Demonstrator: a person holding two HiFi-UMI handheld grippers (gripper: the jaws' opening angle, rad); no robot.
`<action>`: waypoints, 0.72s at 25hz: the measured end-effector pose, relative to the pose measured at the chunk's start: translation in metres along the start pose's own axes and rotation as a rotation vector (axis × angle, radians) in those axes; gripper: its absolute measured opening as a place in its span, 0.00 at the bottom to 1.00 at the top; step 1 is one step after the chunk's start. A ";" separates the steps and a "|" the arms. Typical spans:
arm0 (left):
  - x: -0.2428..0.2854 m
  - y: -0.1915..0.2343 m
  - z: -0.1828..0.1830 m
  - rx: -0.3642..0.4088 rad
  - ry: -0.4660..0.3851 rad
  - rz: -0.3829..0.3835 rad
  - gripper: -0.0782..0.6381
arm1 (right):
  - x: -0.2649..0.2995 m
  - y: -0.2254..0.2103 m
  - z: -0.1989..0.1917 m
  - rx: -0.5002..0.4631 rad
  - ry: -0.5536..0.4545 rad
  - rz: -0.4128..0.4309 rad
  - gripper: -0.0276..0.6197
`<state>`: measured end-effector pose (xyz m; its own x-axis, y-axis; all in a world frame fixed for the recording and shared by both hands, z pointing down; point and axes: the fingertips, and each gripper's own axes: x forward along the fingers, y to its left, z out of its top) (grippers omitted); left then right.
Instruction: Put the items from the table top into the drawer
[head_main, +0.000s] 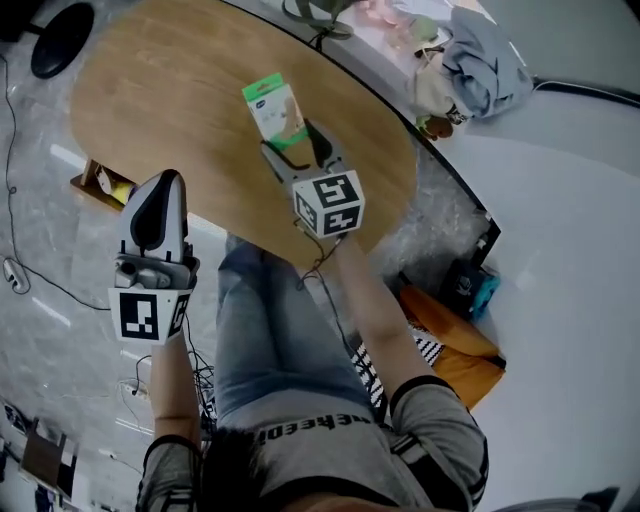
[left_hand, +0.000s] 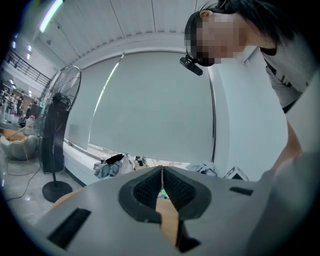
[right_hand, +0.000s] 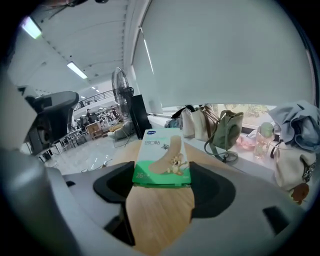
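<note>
- Box (right_hand: 162, 157): flat carton with a white top and a green lower band and edge, showing a tan plaster strip with a cartoon animal on it.
- Print: small blue logo at the top, Chinese characters below it, "26" on the green band; the rest is too small to read.
- Right gripper (head_main: 292, 140): pads clamped on the box's two sides, over the wooden table (head_main: 180, 90).
- Left gripper (head_main: 170, 180): jaws pressed together, nothing between them, just off the table's near edge.

A green handbag (right_hand: 226, 132) sits near blue-grey cloth (right_hand: 300, 122); a pedestal fan (left_hand: 59, 102) stands apart.
</note>
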<state>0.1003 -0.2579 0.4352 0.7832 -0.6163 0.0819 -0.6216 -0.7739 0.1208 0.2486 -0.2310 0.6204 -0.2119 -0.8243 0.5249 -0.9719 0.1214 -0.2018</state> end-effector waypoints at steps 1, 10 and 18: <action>-0.010 0.002 0.002 0.001 -0.007 0.025 0.13 | 0.000 0.008 0.002 -0.011 -0.002 0.018 0.57; -0.103 0.013 0.014 0.012 -0.017 0.183 0.13 | -0.012 0.096 0.010 -0.084 0.000 0.170 0.57; -0.186 0.040 0.007 0.000 -0.039 0.325 0.13 | -0.001 0.175 0.000 -0.159 0.020 0.278 0.57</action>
<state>-0.0704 -0.1755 0.4175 0.5432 -0.8359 0.0787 -0.8388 -0.5361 0.0950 0.0786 -0.2089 0.5843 -0.4723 -0.7367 0.4840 -0.8799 0.4269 -0.2089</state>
